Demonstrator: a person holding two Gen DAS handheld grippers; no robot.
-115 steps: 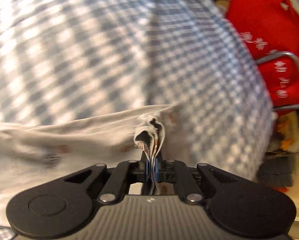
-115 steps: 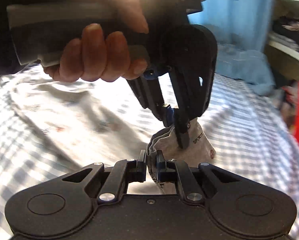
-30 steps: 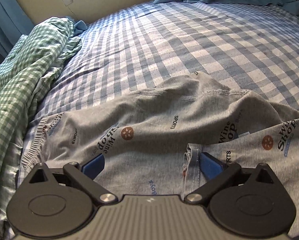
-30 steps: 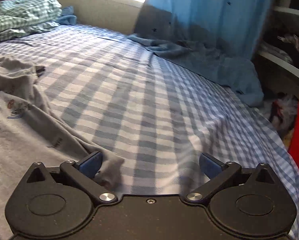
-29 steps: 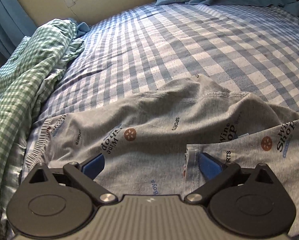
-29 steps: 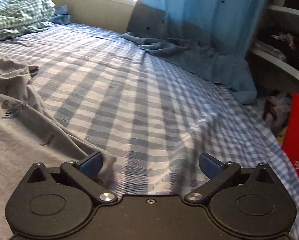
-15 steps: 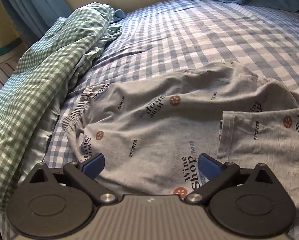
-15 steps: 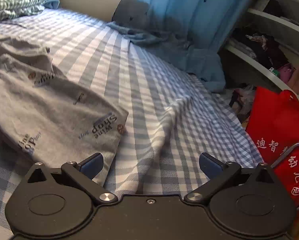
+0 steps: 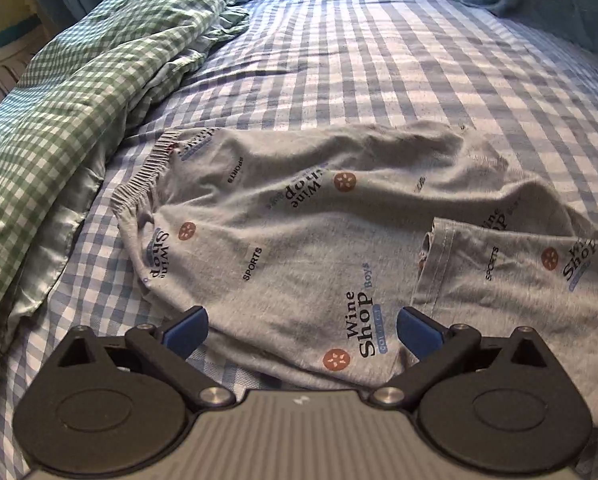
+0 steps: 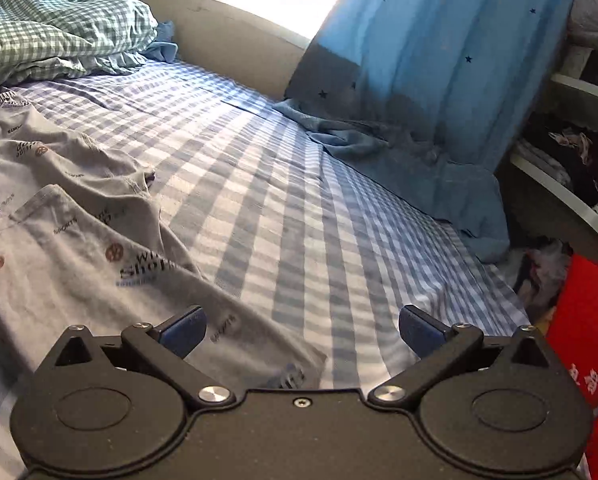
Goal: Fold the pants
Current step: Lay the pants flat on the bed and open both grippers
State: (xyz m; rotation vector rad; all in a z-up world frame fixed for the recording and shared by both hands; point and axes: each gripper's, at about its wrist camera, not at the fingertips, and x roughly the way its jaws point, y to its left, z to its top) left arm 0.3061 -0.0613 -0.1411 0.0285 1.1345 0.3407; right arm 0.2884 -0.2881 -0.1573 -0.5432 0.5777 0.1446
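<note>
Checked bedsheet [image 9: 379, 60] carries grey printed pants [image 9: 299, 220], legs doubled back toward waistband. My left gripper [image 9: 301, 326] and right gripper [image 10: 302, 326] hover wide open, empty. Risk: rumpled overlap makes me pinch one layer, skewing next fold.

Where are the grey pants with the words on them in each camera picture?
Left wrist view: the grey pants fill the middle, waistband at upper left, just beyond the open left gripper.
Right wrist view: the pants lie on the left side, one corner reaching under the open right gripper.
Shared landmark: the green checked quilt, left in the left view, top left in the right view.
</note>
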